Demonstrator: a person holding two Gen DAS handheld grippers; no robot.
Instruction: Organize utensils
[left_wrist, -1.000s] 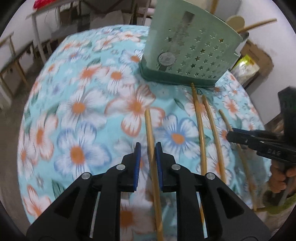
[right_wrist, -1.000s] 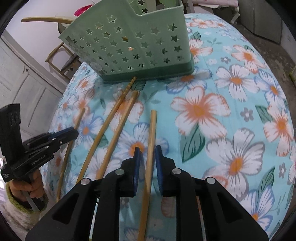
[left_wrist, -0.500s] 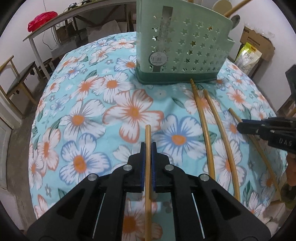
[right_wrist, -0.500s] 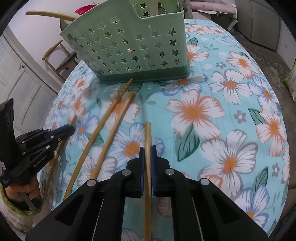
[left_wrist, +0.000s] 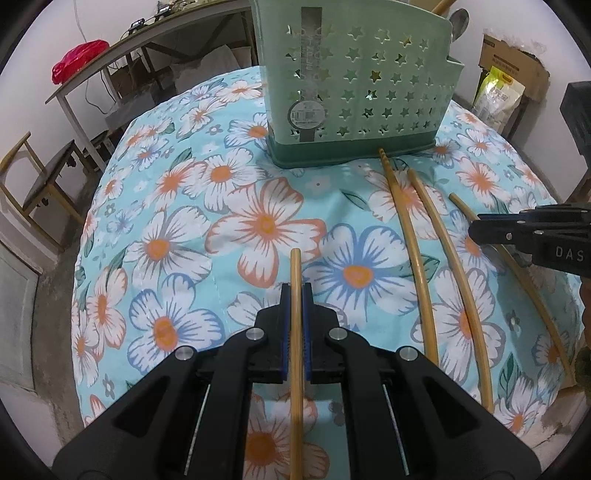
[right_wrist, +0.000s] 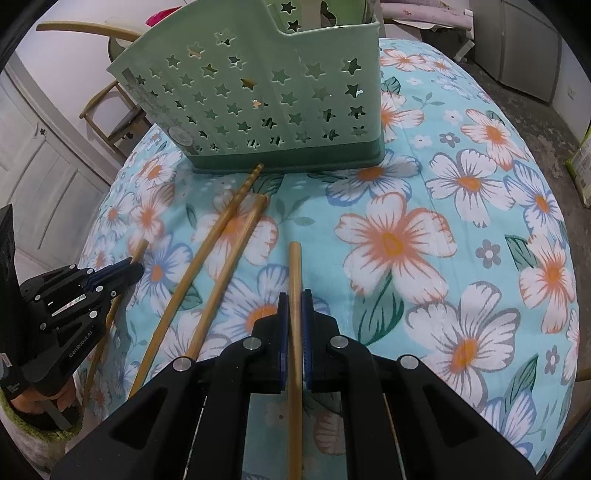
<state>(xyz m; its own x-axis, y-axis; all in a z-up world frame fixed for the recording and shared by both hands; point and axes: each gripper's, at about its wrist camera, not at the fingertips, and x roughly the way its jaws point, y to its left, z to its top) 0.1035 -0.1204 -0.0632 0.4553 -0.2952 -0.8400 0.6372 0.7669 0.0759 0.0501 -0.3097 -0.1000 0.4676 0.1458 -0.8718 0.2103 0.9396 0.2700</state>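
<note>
Left tongs (left_wrist: 296, 291): clenched on a stick (left_wrist: 295, 269), blue pads tight to both sides of the shaft, short end poking out ahead. A second ago the jaws stood open astride it; half a second ago they had closed.

Right tongs (right_wrist: 294, 299): same reading in their own view, clenched on a stick (right_wrist: 294, 266), open a second ago.

Each view also shows the other tongs at the frame edge, tips near the outermost loose stick. Cannot tell from there what they hold.

Basket (left_wrist: 369, 92) sits larger and more upright in both views than before. Judgement: pick done, carry toward it begun.

Loose sticks (left_wrist: 410, 236) lie on the cloth (left_wrist: 184, 221) beside the held one. Their far ends point at the basket foot, and the nearest nearly touches it.

Meaning for task: one stick secured, several left. The next move needs the stick tipped upright over the basket rim.
</note>
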